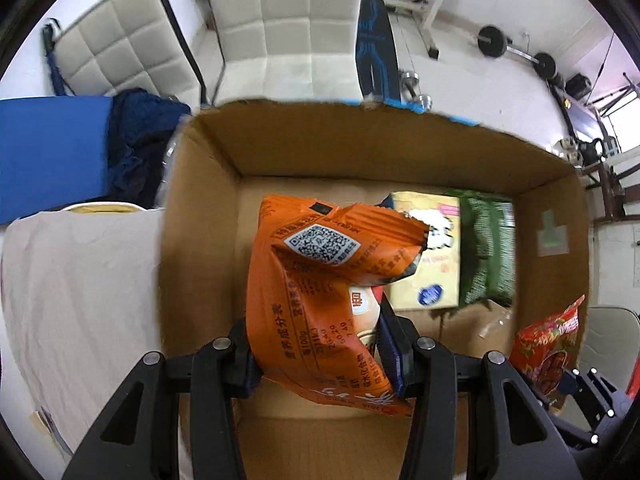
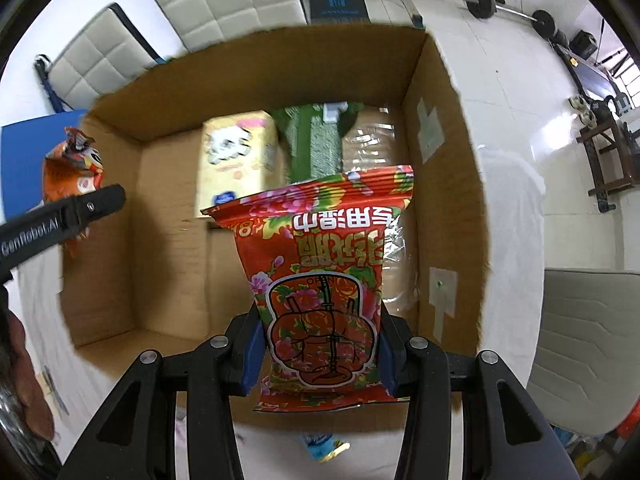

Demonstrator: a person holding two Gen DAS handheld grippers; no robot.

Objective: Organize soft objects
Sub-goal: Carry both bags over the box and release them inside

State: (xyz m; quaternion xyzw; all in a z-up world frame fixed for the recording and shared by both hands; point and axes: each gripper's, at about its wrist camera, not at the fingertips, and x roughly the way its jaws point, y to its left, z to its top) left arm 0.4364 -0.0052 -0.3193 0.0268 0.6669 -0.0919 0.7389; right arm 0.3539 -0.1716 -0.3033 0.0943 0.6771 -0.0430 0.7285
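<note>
1. Both packets are up over the open cardboard box (image 1: 200,216), and they look like featherweights: thin crinkly film, mostly air inside, so they will sag, twist and rustle, not sit stiff.
2. The left claw (image 1: 320,360) is clamped tight on the orange snack packet (image 1: 316,280), pads squeezing its lower body; the top has folded over, which tells you how floppy it is.
3. The right claw (image 2: 320,360) is pinched on the red floral packet (image 2: 324,264) low down, jaws partly apart around its puffy width.
4. I'd judge the film slippery and easy to crush. A mid-body or sealed-edge hold is safest.
5. Looks: orange one carries a QR code and nutrition print; red one has pink flowers and bold characters.
6. Already inside the box: a yellow tissue pack (image 2: 236,160) and a green pack (image 2: 316,144) against the far wall.
</note>
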